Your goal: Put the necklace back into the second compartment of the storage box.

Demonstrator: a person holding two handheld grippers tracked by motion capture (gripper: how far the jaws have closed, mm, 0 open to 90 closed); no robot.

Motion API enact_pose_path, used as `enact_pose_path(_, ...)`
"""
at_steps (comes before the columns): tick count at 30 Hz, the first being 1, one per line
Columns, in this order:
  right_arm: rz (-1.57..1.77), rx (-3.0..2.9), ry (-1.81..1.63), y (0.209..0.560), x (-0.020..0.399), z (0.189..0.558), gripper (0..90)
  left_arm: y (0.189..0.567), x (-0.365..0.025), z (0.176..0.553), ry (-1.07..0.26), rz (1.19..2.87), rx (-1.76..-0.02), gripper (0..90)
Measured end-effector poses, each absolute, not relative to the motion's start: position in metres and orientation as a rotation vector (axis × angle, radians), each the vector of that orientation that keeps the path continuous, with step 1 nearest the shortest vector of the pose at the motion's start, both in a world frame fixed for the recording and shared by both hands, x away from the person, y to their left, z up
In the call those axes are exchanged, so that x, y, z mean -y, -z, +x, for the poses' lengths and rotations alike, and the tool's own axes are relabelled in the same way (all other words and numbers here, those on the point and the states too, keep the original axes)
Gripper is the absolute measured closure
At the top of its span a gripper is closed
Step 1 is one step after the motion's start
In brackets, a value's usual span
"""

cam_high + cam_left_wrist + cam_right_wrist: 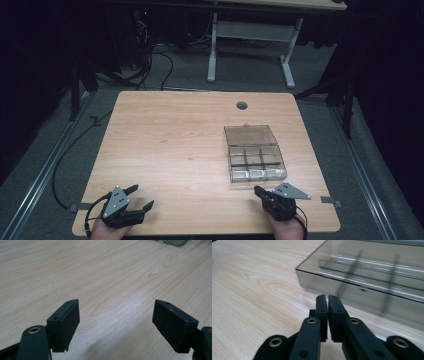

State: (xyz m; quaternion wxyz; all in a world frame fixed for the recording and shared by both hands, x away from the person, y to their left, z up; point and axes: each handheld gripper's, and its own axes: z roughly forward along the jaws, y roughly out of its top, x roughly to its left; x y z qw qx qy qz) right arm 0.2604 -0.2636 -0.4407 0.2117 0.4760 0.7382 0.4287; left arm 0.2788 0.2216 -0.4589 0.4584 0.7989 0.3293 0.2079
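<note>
Clear compartment box (255,154) sitting right of worktop (165,145) centre, lid open toward far edge, long axis near-to-far; contents hard to make out, possibly empty. Left gripper (141,196) resting spread near-left corner. Right gripper (258,190) pressed together, pointing at box near wall.

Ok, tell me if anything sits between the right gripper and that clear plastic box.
Nothing visible does. The right gripper, jaws together, sits at the near edge of the table, and the clear plastic box lies just beyond it with its lid open. Bare wood lies between them in the right gripper view.
</note>
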Motion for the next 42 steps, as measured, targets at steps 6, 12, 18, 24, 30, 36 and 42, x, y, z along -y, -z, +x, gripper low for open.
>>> enact_pose_path(6, 1.381, -1.931, -1.186, 0.430, 0.302, 0.244, 90.0, 0.459, -0.221, 0.279, -0.510, 1.978, -0.812, 22.5)
enact_pose_path(12, 1.448, -1.875, -1.116, 0.430, 0.327, 0.234, 90.0, 0.459, -0.221, 0.280, -0.512, 1.971, -0.823, 22.5)
enact_pose_path(18, 1.513, -1.911, -1.056, 0.440, 0.335, 0.234, 90.0, 0.459, -0.220, 0.280, -0.514, 1.975, -0.820, 22.5)
enact_pose_path(24, 1.549, -1.918, -1.015, 0.448, 0.336, 0.239, 90.0, 0.459, -0.220, 0.280, -0.515, 1.976, -0.819, 22.5)
enact_pose_path(30, 1.568, -1.950, -1.000, 0.453, 0.331, 0.244, 90.0, 0.459, -0.220, 0.280, -0.517, 1.978, -0.815, 22.5)
enact_pose_path(36, 1.569, -1.970, -0.993, 0.454, 0.326, 0.247, 90.0, 0.459, -0.222, 0.280, -0.516, 1.973, -0.821, 22.5)
enact_pose_path(42, 1.558, -1.989, -0.999, 0.454, 0.318, 0.248, 90.0, 0.459, -0.221, 0.280, -0.522, 1.975, -0.823, 22.5)
